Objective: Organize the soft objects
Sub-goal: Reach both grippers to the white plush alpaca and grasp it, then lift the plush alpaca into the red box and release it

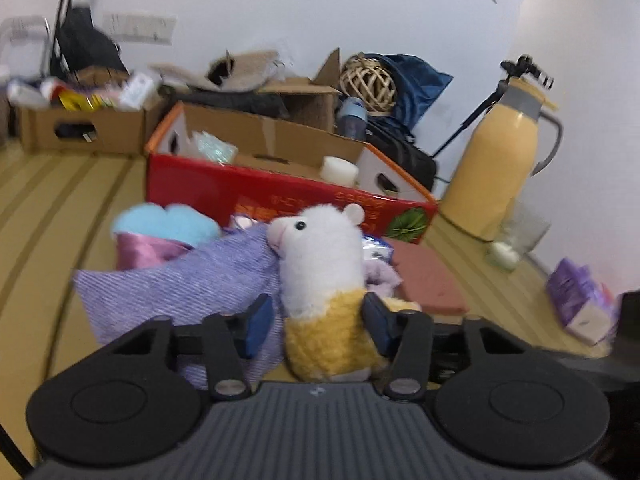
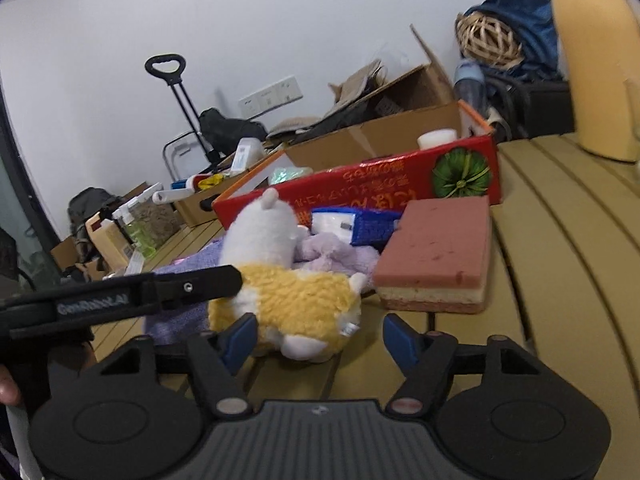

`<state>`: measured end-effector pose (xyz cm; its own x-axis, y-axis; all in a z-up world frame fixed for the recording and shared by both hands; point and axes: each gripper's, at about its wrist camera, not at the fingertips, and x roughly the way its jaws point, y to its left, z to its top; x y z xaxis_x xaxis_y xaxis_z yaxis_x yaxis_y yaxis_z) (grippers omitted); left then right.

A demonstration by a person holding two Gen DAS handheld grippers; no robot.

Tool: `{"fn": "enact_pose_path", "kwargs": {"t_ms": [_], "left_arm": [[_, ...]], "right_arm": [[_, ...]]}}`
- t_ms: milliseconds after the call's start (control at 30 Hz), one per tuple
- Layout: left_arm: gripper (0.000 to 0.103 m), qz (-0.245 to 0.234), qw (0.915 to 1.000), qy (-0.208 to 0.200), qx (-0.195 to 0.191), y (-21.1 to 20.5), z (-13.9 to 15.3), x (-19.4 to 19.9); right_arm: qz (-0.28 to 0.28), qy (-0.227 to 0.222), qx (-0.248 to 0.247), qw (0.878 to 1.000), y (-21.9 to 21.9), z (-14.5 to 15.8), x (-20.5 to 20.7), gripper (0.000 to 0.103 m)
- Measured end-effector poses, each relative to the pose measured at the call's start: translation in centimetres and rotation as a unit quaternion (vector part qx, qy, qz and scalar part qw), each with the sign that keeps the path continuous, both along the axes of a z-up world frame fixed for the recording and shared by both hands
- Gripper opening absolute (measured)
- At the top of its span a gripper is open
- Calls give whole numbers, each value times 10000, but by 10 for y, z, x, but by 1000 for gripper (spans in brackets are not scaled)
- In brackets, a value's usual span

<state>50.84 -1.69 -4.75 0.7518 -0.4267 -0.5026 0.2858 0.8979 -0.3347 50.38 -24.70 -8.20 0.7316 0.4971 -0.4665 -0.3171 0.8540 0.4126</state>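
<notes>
A white and yellow plush alpaca (image 1: pixel 320 280) stands on the slatted table, among soft things. My left gripper (image 1: pixel 316 320) has its blue pads on both sides of the plush's yellow body and is shut on it. In the right wrist view the plush (image 2: pixel 288 280) lies just ahead, with the left gripper's black finger (image 2: pixel 180 288) against it. My right gripper (image 2: pixel 320 340) is open and empty in front of the plush. A purple pillow (image 1: pixel 180 288), a blue and pink soft toy (image 1: pixel 160 232), a lilac cloth (image 2: pixel 336 256) and a pink sponge block (image 2: pixel 440 252) lie around it.
A red open cardboard box (image 1: pixel 280 192) stands behind the pile, with a white roll (image 1: pixel 339 169) inside. A yellow thermos jug (image 1: pixel 496 168) stands at the right. A purple tissue pack (image 1: pixel 580 304) lies at the far right. Cluttered boxes and bags line the wall.
</notes>
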Motion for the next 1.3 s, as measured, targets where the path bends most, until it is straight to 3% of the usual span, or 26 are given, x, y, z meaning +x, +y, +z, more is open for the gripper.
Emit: {"fn": "enact_pose_path", "kwargs": {"t_ms": [33,133,200,267,367,467,533,600,667,733,800,867,900,1000,1067,1100,1167,1300], "left_arm": [[36,-87,9998,81,-153,1,0,1],[35,-45,9997,175,-142,0,2,-3],[35,45,9984,465,-331,-1,9,-13],[35,61,9980,462,-417,-6,16,-38],[35,-216,9940,870,-619,-16,8,-57],[38,-504,9892,1195,-677,-29,-8,-63],[39,-656,9917,957,-552,-31,-1,-72],[51,-592,9955,531,-513,-22,13,-79],[59,-237,9989,88,-385,-8,26,-76],[60,53,9997,-60,-215,1,25,-56],[59,67,9993,125,-344,8,16,-32],[58,-339,9948,413,-869,14,2,-10],[51,-339,9917,700,-1021,15,-6,-3],[40,-246,9878,897,-1248,19,-16,-12],[38,-392,9793,1163,-1611,18,-18,-26],[40,-430,9768,1262,-1675,17,-18,-33],[48,-359,9814,1110,-1524,12,-16,-49],[51,-321,9847,927,-1441,9,-16,-49]], "right_arm": [[100,10,90,9999,0,-2,2,55],[110,-56,37,9999,2,1,-1,52],[200,-149,-123,9996,0,11,-13,50],[517,-342,-436,9971,-6,24,-29,51],[720,-331,-609,9950,-27,37,-38,51],[206,-347,-823,9958,-41,42,-30,51],[-354,-447,-1124,9920,-44,46,-31,53],[-572,-504,-959,9925,-51,50,-40,53],[-565,-406,-535,9961,-54,47,-53,53],[-459,-206,-242,9984,-48,38,-61,53],[-275,-36,-40,9996,-39,27,-63,53],[-244,88,132,9996,-31,20,-60,53],[-223,103,254,9994,-29,19,-58,53],[-338,147,356,9987,-27,17,-54,52],[-609,34,186,9980,-30,21,-56,51],[-699,2,139,9975,-32,23,-57,48],[-688,-33,119,9976,-37,25,-60,48],[-646,53,39,9979,-37,21,-61,49]]}}
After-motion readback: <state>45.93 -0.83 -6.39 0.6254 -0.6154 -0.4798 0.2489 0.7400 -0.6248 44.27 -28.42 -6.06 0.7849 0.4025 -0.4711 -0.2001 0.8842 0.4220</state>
